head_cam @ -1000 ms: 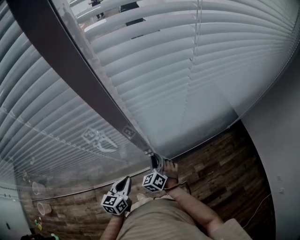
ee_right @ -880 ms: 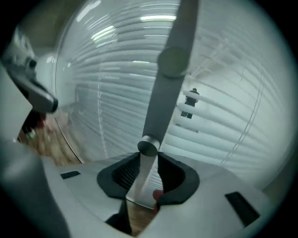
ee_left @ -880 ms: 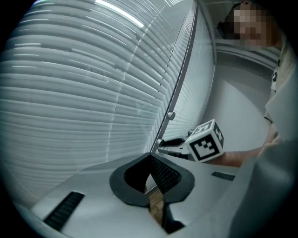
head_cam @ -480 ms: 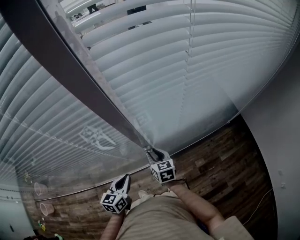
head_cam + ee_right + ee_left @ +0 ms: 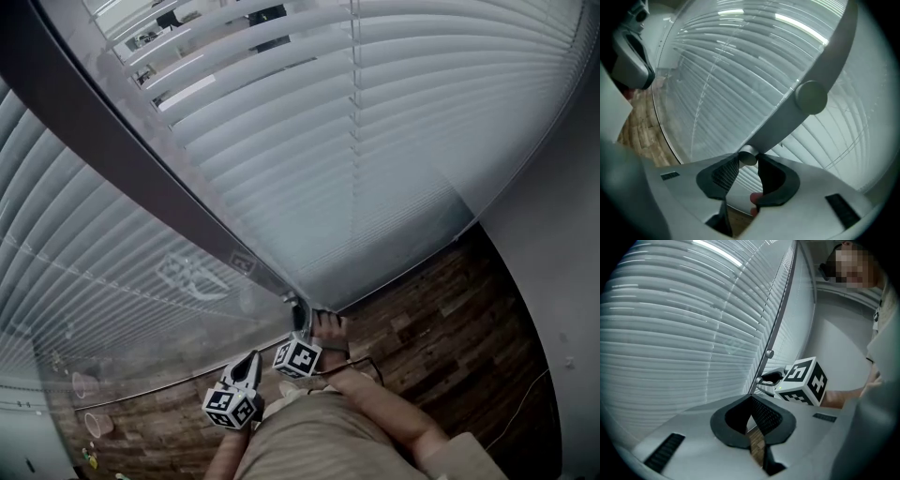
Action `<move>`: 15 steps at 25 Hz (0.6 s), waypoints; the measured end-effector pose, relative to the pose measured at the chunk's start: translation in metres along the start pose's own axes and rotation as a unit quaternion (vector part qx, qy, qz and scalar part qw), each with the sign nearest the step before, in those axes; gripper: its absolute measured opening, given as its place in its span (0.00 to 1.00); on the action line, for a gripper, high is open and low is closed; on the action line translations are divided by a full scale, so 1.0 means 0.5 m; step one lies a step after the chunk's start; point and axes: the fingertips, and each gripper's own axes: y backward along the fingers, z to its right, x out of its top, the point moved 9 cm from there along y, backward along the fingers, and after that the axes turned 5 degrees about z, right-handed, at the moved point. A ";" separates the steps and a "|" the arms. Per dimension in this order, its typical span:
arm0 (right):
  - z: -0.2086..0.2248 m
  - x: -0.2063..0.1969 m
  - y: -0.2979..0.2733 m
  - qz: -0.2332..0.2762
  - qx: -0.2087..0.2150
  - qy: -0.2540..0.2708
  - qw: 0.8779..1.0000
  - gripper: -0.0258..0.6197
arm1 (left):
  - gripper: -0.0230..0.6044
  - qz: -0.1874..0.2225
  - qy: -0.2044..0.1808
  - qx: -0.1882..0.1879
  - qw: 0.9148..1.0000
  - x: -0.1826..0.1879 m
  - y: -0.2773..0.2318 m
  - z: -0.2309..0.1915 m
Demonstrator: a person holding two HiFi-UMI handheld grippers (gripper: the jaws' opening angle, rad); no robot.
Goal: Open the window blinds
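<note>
R gripper (image 5: 747, 165) shifted left vs prev frame, jaws closing on blind knob (image 5: 748, 155).

The head camera is looking steeply down on the blinds (image 5: 309, 141), the left tongs (image 5: 251, 358) and the right tongs (image 5: 302, 323). Each tongs camera is sitting close behind its jaws, facing the blinds. The left one is also catching the right tongs, whose jaws are closing round a knob (image 5: 748, 156).
</note>
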 end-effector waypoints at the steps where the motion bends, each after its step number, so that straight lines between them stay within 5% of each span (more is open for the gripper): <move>1: 0.003 0.007 0.003 -0.010 -0.002 0.016 1.000 0.24 | 0.06 0.000 0.000 -0.001 1.000 0.004 0.003 0.004; 6: 0.020 0.022 0.018 -0.017 0.009 0.073 0.997 0.25 | 0.06 -0.003 0.002 -0.006 1.000 0.020 0.013 0.022; 11: 0.064 0.008 0.066 0.087 0.072 -0.089 0.990 0.26 | 0.06 -0.005 0.007 -0.008 1.000 0.012 0.007 0.024; 15: 0.119 0.022 0.133 0.166 0.038 -0.158 0.973 0.26 | 0.06 0.002 0.002 -0.007 1.000 0.018 0.004 0.028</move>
